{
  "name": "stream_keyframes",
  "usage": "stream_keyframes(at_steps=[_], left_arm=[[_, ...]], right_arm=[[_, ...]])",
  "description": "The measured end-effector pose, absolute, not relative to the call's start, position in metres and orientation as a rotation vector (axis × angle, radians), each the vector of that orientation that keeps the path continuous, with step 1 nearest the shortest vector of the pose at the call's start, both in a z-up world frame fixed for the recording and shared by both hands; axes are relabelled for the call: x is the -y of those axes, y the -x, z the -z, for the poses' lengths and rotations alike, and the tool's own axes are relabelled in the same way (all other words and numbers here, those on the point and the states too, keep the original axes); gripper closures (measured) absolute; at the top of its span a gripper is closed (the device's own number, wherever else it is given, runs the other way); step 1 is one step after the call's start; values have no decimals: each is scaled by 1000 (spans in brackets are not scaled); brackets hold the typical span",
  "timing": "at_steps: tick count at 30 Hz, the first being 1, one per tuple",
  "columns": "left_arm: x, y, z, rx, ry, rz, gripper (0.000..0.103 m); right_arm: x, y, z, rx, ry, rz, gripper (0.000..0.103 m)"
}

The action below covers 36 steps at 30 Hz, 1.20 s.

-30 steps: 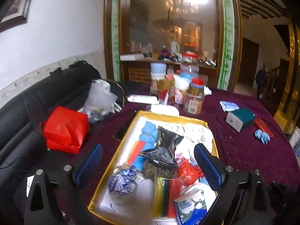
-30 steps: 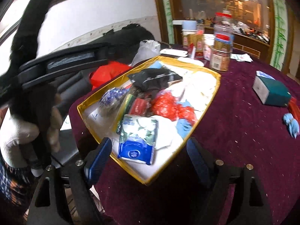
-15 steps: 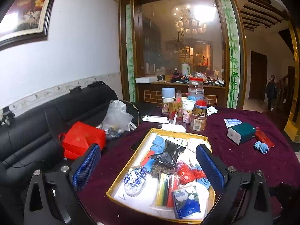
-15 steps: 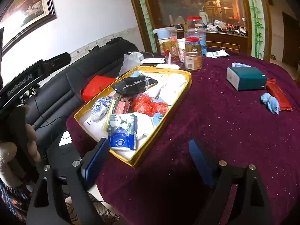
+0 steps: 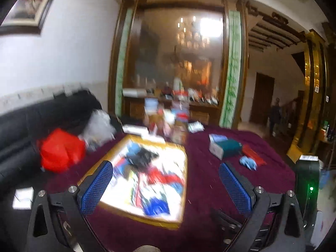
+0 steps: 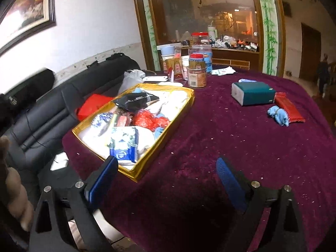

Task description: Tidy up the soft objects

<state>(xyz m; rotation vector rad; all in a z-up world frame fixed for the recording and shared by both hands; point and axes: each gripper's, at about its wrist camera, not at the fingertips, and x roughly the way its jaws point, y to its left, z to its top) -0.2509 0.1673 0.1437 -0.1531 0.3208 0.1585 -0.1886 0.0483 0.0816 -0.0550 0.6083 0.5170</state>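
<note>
Black sofa (image 6: 63, 105) under white wall (image 6: 94, 21), framed painting (image 6: 27, 10).

Near the left edge of the table sits my gold-rimmed tray (image 6: 184, 107), piled with soft things. A blue-and-white tissue pack (image 6: 124, 145) lies flat at its near corner, on white cloths. A crumpled red mesh bundle (image 6: 151, 119) sits mid-tray, a black foil pouch (image 6: 134, 100) toward the far end, and a blue-and-white patterned pouch (image 6: 101, 121) by the left rim. Toward the right edge of the table, well apart from the tray, a small light-blue cloth bundle (image 6: 278, 115) lies just beside a red packet (image 6: 288, 109).
</note>
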Motion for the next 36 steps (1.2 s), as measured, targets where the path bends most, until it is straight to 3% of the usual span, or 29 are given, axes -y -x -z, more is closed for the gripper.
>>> stream_keyframes(at_steps=[8,23,36], left_arm=[[-158,237,-123,-438,123,-229,1],[-216,214,-90,-546,206,-333,1],[-229,200,-80,-640,253,-286,1]], right_arm=[[-61,180,-69,-625,135,-488,9],[-115,150,-62,-672,258,-493,9],[-121,135,-59,-701,236,-514,9]])
